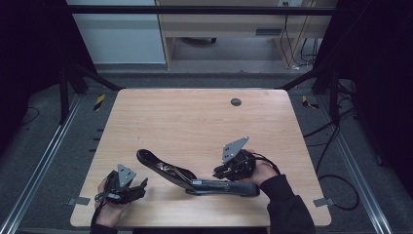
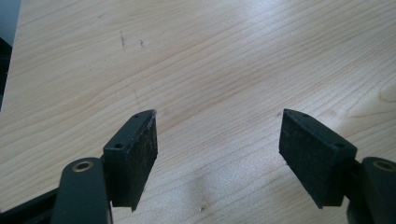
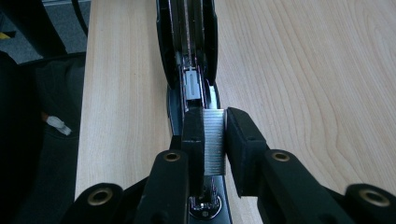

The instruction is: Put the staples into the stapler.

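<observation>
A black stapler (image 1: 195, 183) lies swung open near the table's front edge, its top arm (image 1: 156, 163) stretched up to the left. In the right gripper view its open magazine channel (image 3: 189, 51) runs straight ahead. My right gripper (image 3: 215, 120) is shut on a silver strip of staples (image 3: 215, 147), held just over the rear of that channel. From above, the right gripper (image 1: 221, 171) sits over the stapler's middle, a hand behind it. My left gripper (image 1: 141, 187) rests at the front left, open, with only bare wood between its pads (image 2: 133, 156).
The wooden table (image 1: 195, 122) has a small dark round grommet (image 1: 235, 102) near its far edge. A dark sleeve (image 1: 287, 204) comes in at the front right. Black frame posts and cables stand around the table on the grey floor.
</observation>
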Available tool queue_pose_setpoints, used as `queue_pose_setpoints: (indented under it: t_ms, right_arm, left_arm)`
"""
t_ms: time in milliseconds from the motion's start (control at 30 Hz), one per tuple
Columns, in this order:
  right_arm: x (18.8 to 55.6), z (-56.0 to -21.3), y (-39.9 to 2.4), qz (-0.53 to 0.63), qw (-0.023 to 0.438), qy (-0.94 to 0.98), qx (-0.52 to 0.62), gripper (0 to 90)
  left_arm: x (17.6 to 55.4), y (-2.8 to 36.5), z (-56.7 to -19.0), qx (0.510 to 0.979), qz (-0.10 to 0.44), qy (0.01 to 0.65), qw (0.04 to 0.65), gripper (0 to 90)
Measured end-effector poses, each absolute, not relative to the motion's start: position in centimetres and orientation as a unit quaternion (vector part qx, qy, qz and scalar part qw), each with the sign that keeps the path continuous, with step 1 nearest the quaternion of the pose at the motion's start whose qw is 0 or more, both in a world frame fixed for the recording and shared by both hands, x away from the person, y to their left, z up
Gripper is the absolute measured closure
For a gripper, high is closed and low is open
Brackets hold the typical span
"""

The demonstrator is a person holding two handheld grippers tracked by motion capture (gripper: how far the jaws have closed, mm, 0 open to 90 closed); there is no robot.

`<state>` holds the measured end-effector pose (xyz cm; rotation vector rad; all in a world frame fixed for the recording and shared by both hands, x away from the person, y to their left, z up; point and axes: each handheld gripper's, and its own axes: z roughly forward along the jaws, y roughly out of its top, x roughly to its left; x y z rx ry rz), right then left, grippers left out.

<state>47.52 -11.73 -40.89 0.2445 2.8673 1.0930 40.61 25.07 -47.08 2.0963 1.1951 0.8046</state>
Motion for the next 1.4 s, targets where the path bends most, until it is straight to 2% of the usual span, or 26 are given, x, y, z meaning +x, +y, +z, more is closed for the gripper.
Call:
queue_pose_setpoints:
  t_ms: [1400]
  right_arm:
    - [48.3, -43.0, -10.1, 0.307, 0.0, 0.951, 0.046, 77.8]
  left_arm:
    - [40.7, 25.1, -47.2, 0.79, 0.3, 0.448, 0.291, 27.4]
